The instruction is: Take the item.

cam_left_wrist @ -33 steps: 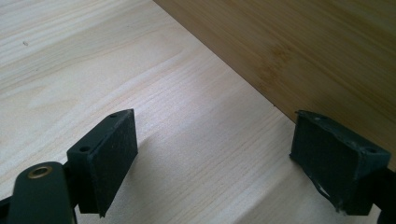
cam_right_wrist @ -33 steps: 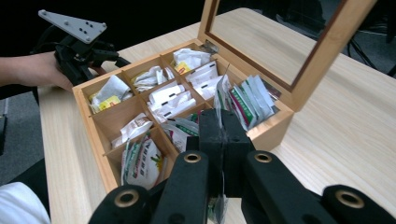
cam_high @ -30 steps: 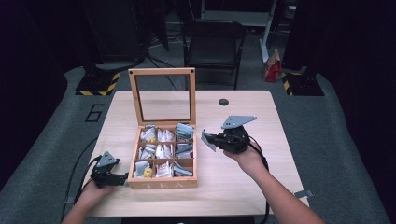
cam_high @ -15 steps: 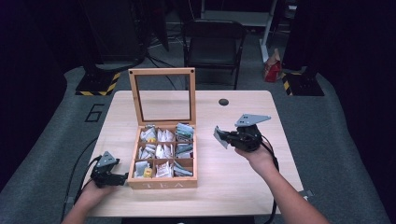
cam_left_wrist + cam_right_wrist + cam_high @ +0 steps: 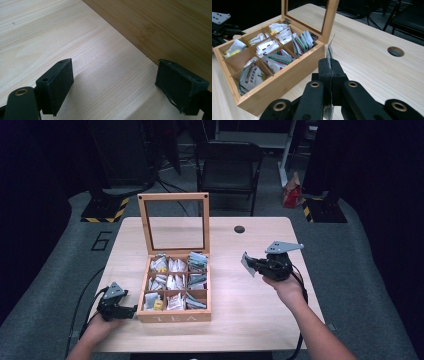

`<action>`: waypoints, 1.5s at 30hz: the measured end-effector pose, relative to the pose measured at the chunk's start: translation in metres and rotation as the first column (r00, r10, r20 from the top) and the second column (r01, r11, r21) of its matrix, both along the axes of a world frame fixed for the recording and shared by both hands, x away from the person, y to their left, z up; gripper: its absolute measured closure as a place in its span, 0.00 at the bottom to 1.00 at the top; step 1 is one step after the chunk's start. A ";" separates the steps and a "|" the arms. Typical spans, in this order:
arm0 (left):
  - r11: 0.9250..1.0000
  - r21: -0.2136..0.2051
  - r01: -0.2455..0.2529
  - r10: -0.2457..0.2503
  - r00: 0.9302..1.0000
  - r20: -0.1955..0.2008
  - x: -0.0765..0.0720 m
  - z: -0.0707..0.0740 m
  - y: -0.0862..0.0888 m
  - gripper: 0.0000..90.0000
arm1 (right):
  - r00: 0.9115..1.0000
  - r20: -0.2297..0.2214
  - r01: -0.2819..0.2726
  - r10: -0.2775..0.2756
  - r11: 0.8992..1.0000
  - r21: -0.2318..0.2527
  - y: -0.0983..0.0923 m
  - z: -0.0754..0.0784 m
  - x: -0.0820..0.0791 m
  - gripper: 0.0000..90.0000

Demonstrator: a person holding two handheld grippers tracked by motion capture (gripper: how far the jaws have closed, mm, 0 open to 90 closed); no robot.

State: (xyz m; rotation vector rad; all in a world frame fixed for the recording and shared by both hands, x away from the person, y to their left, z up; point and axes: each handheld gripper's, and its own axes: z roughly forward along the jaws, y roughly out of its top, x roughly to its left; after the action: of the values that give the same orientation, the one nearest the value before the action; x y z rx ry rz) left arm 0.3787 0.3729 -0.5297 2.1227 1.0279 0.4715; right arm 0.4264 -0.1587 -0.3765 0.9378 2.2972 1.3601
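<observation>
Right of the tea box (image 5: 175,315), right gripper (image 5: 252,264) jaws pinch an upright tea packet (image 5: 329,53) edge-on

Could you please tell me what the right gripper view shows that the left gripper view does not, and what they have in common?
The right gripper view alone shows the right gripper, jaws shut on a tea bag, the open tea box's compartments full of packets, its raised lid and the table's cable hole. The left gripper view alone shows the left gripper, jaws open, with nothing between them. Both show the pale wooden table and the box's side.
</observation>
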 end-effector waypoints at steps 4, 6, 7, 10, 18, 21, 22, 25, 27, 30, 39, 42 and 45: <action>1.000 -0.011 -0.005 0.005 1.000 -0.008 -0.001 0.000 -0.001 0.16 | 1.000 -0.001 0.027 -0.027 1.000 -0.006 -0.007 -0.002 0.001 1.00; 1.000 0.000 -0.001 0.001 1.000 0.001 0.000 0.000 0.000 0.16 | 0.999 0.005 0.038 -0.038 0.999 -0.008 -0.011 -0.003 0.001 1.00; 1.000 0.000 0.000 0.000 1.000 0.000 0.000 0.000 0.000 0.16 | 0.999 0.001 0.045 -0.045 0.999 -0.011 -0.013 -0.004 0.001 1.00; 1.000 -0.001 -0.002 0.002 1.000 0.002 0.000 0.000 0.000 0.16 | 0.998 0.010 0.062 -0.061 0.998 -0.014 -0.018 -0.005 0.002 1.00; 1.000 -0.004 -0.002 0.002 1.000 -0.004 0.000 0.000 0.000 0.16 | 0.996 0.007 0.093 -0.093 0.995 -0.027 -0.027 -0.012 0.003 1.00; 1.000 0.000 0.000 0.000 1.000 0.000 0.000 0.000 0.000 0.16 | 0.995 0.005 0.103 -0.103 0.994 -0.033 -0.028 -0.017 0.003 1.00; 1.000 -0.001 -0.002 0.002 1.000 0.002 0.000 0.000 0.000 0.16 | 0.995 0.004 0.104 -0.104 0.994 -0.035 -0.028 -0.018 0.004 1.00; 1.000 -0.001 -0.001 0.001 1.000 0.000 0.000 0.000 0.000 0.16 | 0.994 0.001 0.107 -0.107 0.993 -0.042 -0.030 -0.022 0.004 1.00; 1.000 -0.002 -0.002 0.002 1.000 0.000 0.000 0.000 0.000 0.16 | 0.993 -0.002 0.117 -0.117 0.992 -0.043 -0.030 -0.024 0.004 1.00; 1.000 -0.001 -0.002 0.002 1.000 0.003 0.000 0.000 0.000 0.16 | 0.993 0.001 0.120 -0.120 0.991 -0.053 -0.032 -0.028 0.005 1.00; 1.000 -0.004 -0.004 0.004 1.000 0.001 0.000 0.000 0.000 0.16 | 0.990 -0.011 0.142 -0.143 0.987 -0.071 -0.034 -0.043 0.004 1.00; 1.000 0.000 0.000 0.000 1.000 0.000 0.000 0.000 0.000 0.16 | 0.989 -0.020 0.148 -0.149 0.987 -0.071 -0.035 -0.048 0.004 1.00; 1.000 -0.001 -0.001 0.001 1.000 0.001 0.000 0.000 0.000 0.16 | 0.988 -0.019 0.149 -0.151 0.985 -0.085 -0.036 -0.053 0.004 1.00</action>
State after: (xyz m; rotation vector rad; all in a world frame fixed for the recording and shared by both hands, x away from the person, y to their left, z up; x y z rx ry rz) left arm 0.3787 0.3728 -0.5298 2.1211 1.0286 0.4726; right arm 0.4302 -0.1943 -0.4295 1.0823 2.2327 1.1879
